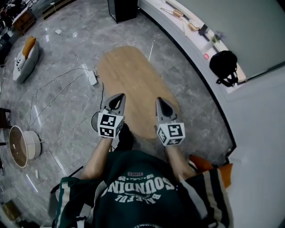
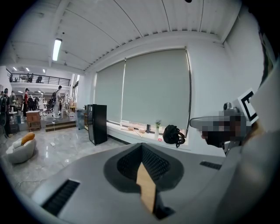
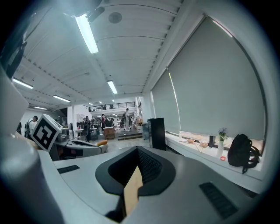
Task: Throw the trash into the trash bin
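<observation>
Both grippers hover side by side over the near end of an oval wooden table (image 1: 129, 75). My left gripper (image 1: 117, 97) is shut with nothing in it; its jaws meet in the left gripper view (image 2: 141, 148), and only a sliver of tabletop shows through the seam. My right gripper (image 1: 160, 100) is also shut and holds nothing (image 3: 137, 151). No trash shows on the table or in either gripper. A round white container (image 1: 24, 144) stands on the floor far left; I cannot tell whether it is the trash bin.
A black backpack (image 1: 225, 67) sits on the curved white ledge (image 1: 178, 31) at the right. A power strip with cables (image 1: 92, 78) lies on the floor left of the table. A black cabinet (image 1: 122, 9) stands beyond it; a white seat (image 1: 26, 55) is far left.
</observation>
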`<state>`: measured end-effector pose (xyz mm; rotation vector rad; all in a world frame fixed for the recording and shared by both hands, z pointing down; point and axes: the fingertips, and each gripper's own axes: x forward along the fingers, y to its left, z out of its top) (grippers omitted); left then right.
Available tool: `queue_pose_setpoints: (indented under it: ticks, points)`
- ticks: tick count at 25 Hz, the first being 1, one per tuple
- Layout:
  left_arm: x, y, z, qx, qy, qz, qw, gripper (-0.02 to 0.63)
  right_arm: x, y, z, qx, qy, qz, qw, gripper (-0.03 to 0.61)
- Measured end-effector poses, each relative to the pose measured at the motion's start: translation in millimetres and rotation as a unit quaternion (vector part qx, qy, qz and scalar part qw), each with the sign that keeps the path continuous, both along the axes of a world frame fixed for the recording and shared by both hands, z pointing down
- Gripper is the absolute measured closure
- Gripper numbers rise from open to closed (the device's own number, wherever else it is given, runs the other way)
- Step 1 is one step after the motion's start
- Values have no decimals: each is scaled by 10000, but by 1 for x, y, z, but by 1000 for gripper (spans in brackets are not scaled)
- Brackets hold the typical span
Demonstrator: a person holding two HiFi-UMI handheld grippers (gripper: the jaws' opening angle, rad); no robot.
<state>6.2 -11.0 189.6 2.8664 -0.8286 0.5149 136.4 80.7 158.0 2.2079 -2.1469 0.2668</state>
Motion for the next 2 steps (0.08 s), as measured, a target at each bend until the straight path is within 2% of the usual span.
queue_pose_setpoints:
  ticks: [2]
  points:
    - [-1,-6,0,4,15,1,10000,612,-2,-6,1,25,8,-4,10000,578]
